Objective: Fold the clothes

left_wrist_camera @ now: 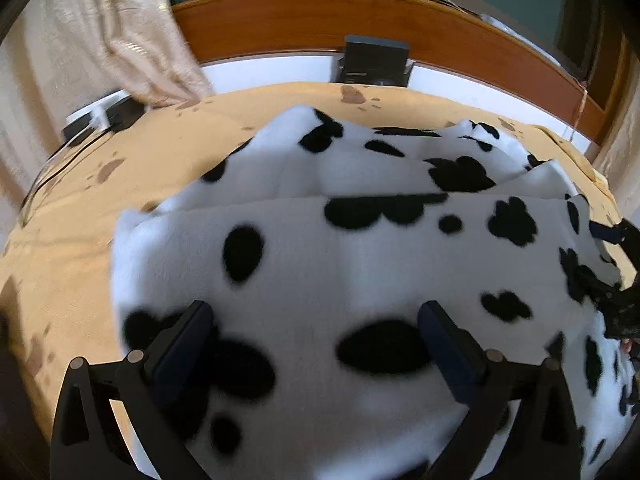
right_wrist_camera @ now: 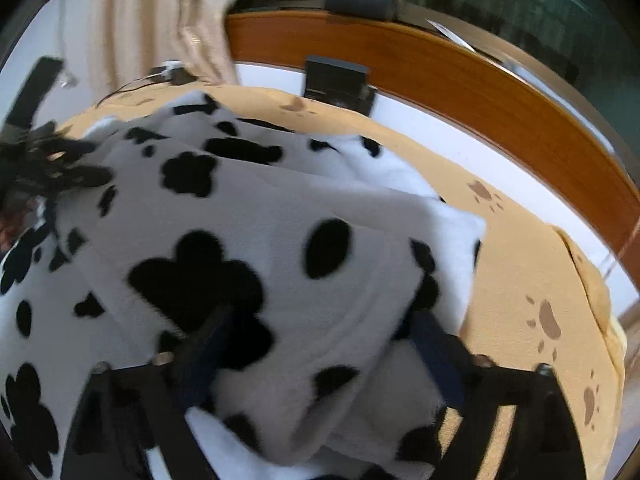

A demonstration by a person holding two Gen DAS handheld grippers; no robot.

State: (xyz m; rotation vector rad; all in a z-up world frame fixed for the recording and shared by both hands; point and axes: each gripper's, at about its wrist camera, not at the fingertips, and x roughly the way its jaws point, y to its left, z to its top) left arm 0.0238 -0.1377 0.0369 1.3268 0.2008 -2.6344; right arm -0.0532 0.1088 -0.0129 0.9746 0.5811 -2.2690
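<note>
A white fleece garment with black paw-shaped spots lies in folded layers on a tan bed cover. My left gripper hovers open above its near part, fingers wide apart with fleece between them. In the right wrist view the same garment has a folded flap on top with a corner at the right. My right gripper is open around that flap's near edge; the fabric bunches between its fingers. The other gripper shows as a dark blurred shape at the far left.
The tan cover with brown paw prints spreads over a white mattress. A wooden headboard runs behind. A black box stands at the headboard. A cream curtain hangs at the left above a charger and cables.
</note>
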